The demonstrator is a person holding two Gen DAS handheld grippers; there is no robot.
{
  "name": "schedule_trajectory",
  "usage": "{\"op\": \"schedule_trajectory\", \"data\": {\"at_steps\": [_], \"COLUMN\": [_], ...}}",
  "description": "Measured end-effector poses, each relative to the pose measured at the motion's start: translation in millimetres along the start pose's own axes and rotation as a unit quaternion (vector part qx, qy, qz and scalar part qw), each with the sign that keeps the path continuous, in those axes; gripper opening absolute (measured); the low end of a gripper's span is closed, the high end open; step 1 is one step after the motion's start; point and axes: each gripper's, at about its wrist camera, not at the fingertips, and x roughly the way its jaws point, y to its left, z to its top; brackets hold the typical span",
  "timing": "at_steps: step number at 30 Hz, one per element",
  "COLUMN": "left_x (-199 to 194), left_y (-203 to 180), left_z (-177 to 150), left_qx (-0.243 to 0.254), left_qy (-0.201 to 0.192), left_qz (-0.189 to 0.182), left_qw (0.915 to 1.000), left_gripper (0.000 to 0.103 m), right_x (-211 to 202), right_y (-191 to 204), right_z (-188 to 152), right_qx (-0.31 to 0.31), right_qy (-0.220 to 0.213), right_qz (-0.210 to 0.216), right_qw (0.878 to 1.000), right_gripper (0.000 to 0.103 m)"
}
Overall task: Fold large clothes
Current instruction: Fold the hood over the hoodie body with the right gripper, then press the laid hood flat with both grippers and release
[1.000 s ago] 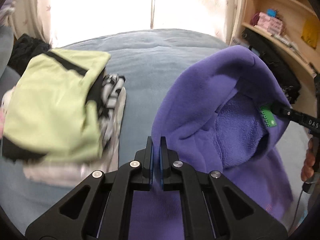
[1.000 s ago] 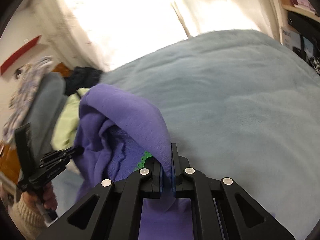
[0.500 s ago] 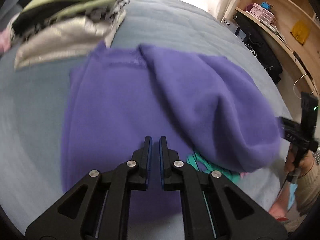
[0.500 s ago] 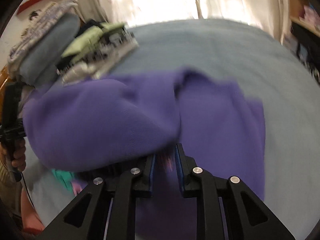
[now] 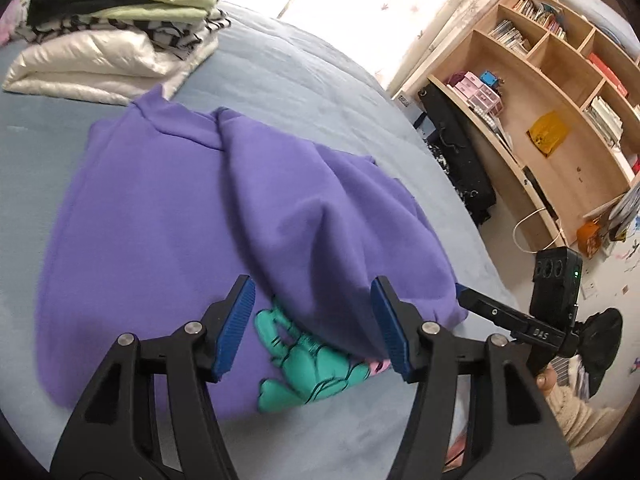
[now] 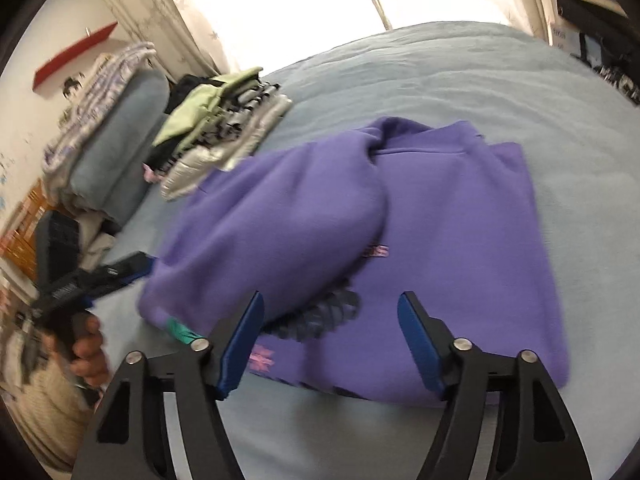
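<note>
A purple sweatshirt (image 5: pixel 168 216) with a teal print (image 5: pixel 304 368) lies on the blue-grey bed (image 5: pixel 304 80). One part is folded over the body as a loose, puffed flap (image 5: pixel 332 232). It also shows in the right wrist view (image 6: pixel 440 220). My left gripper (image 5: pixel 314 320) is open and empty just above the sweatshirt's near edge. My right gripper (image 6: pixel 332 336) is open and empty above the near edge from the other side. The right gripper's tip (image 5: pixel 480 306) shows in the left wrist view, beside the folded flap.
A stack of folded clothes (image 5: pixel 116 40) sits at the bed's far left, also in the right wrist view (image 6: pixel 224 128). A wooden bookshelf (image 5: pixel 560 92) stands right of the bed. A grey pillow (image 6: pixel 116 152) lies beside the stack.
Both grippers held the sweatshirt up, swung it down onto the bed, then opened and let it go. The sweatshirt now lies on the bed with one part folded over.
</note>
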Motion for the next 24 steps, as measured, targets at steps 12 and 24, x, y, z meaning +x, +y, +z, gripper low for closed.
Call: {"op": "schedule_trajectory", "data": {"at_steps": [12,24], "left_x": [77,98], "left_y": [36,33], "left_z": [23,30], "left_qx": [-0.055,-0.065], "left_qy": [0.009,-0.018], "left_qz": [-0.037,-0.040], "left_qw": [0.9978,0.9970], "left_gripper": [0.057,0.014], "right_x": [68,93], "right_y": [-14,-2], "right_z": [46,54], "right_qx": [0.101,0.074], "right_qy": [0.021,0.014], "right_qz": [0.049,0.049], "right_qw": [0.993,0.996], "right_gripper": [0.079,0.033]}}
